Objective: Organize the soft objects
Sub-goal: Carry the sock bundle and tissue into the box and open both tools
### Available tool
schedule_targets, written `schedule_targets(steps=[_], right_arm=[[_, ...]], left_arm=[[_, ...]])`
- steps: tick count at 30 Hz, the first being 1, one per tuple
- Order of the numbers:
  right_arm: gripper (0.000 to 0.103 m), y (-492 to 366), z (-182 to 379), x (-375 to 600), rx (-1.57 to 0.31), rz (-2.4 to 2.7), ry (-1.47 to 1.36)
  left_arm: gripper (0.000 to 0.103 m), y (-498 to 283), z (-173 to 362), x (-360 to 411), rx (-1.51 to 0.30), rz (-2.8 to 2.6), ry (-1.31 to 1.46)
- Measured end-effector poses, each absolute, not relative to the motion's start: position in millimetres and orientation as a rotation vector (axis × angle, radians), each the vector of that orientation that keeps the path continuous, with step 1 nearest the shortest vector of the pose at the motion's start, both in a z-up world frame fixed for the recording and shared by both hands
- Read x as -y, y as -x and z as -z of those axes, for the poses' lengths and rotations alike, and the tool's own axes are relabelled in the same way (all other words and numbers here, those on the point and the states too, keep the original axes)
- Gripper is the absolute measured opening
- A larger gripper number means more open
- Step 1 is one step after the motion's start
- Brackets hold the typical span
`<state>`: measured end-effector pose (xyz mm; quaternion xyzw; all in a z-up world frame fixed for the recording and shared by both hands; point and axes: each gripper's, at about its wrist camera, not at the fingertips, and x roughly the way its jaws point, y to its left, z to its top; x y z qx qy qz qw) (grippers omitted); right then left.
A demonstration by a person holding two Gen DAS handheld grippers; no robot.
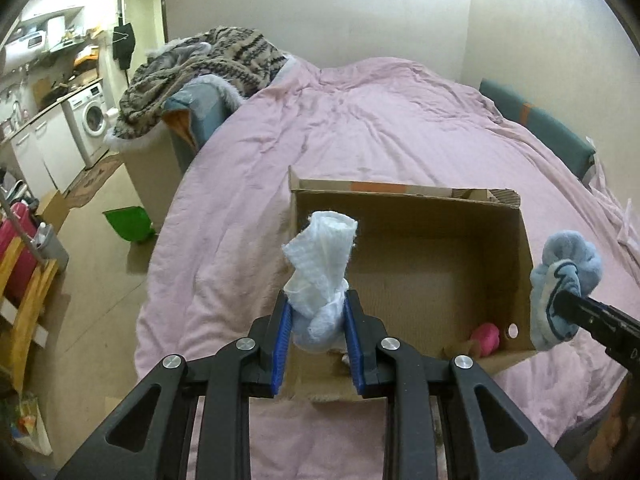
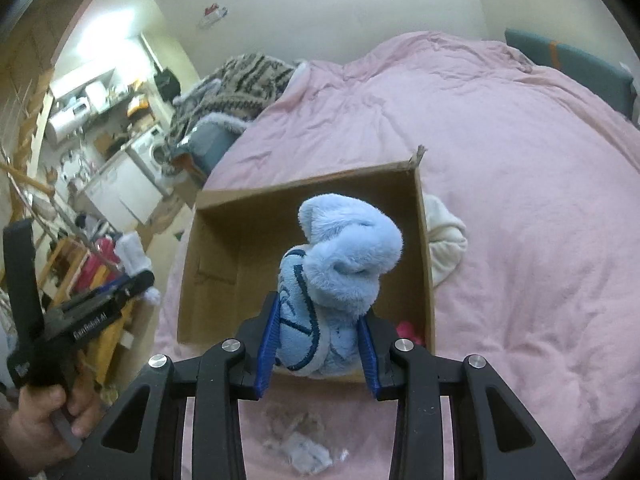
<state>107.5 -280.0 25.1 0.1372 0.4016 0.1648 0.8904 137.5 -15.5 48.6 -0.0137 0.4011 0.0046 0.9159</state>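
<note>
A cardboard box sat on the bed; a small toy lay inside it — near corner — and a cloth bundle just outside its right wall.

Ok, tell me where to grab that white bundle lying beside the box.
Probably take the white bundle across its rounded, bulging middle, coming from above and from the open bed side. Its left edge is hidden by the cardboard box wall, so that side looks cramped.

A washing machine stands beyond a green dustpan.
</note>
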Motion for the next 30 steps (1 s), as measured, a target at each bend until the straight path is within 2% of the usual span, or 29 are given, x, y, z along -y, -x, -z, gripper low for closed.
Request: schedule_targets(steps=[12, 18, 30], right_arm=[[0.039, -125, 19, 265, -0.950, -0.293, -0.240], [0.041, -123, 27, 249, -0.974, -0.319, -0.180], [0.045, -122, 30, 252, -0.996, -0.354, -0.236]], left_arm=[[0.023, -151, -3, 19, -0.881, 0.049, 0.085], [0.023, -152, -2, 18, -0.871, 0.037, 0.077], [0.023, -147, 0, 28, -0.857, 0.076, 0.041]])
